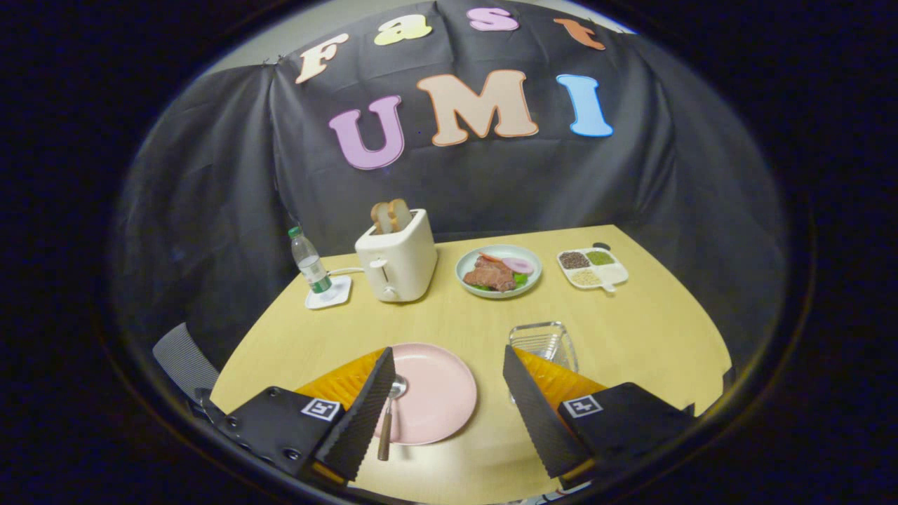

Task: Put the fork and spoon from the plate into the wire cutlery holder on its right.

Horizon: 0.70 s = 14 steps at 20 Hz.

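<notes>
So the claw [449,393] is hanging over the near edge of the pale wooden table [652,330] with its two ridged fingers [365,414] spread wide apart, gripping nothing. Sitting between them, closer to the left finger, is the round pink plate [438,393], and a metal spoon with a wooden handle [388,421] is lying on its left side, bowl on the plate and handle poking off the near rim, right up against the left finger's inner face. I can't make out a fork anywhere, might be tucked behind that left finger. Just ahead of the right finger's tip, the wire cutlery holder [544,344] is standing on the table, partly hidden by that finger, and I can't tell what's inside it. Further out beyond the fingers, a pale green plate of meat and veg [499,271] is sitting mid-table, with a white divided tray of grains [593,268] to its right. Off to the left of that, a white toaster [397,256] is holding two slices of bread [391,215], and a clear plastic bottle with a green cap [309,261] is standing on a small white square coaster [330,293].
</notes>
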Available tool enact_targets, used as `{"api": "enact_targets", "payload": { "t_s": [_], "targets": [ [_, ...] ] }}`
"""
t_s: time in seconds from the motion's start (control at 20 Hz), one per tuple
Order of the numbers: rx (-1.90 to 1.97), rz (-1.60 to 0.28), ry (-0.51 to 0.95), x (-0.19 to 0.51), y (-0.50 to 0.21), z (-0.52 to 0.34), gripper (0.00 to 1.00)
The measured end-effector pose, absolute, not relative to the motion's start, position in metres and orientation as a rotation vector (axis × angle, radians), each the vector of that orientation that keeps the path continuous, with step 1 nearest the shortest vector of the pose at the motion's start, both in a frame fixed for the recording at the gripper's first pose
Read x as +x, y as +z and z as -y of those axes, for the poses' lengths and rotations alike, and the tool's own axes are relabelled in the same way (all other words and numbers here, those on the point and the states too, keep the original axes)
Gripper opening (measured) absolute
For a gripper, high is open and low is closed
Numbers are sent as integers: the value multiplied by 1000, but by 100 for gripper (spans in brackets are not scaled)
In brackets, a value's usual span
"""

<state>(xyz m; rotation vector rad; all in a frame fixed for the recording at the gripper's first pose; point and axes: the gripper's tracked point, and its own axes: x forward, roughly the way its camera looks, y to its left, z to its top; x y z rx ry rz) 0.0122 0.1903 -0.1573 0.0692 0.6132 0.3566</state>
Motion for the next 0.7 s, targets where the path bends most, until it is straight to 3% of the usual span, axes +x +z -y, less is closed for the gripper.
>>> {"api": "enact_targets", "payload": {
  "t_s": [0.7],
  "targets": [
    [-55, -728, 472, -36, -254, -245, 99]
  ]
}}
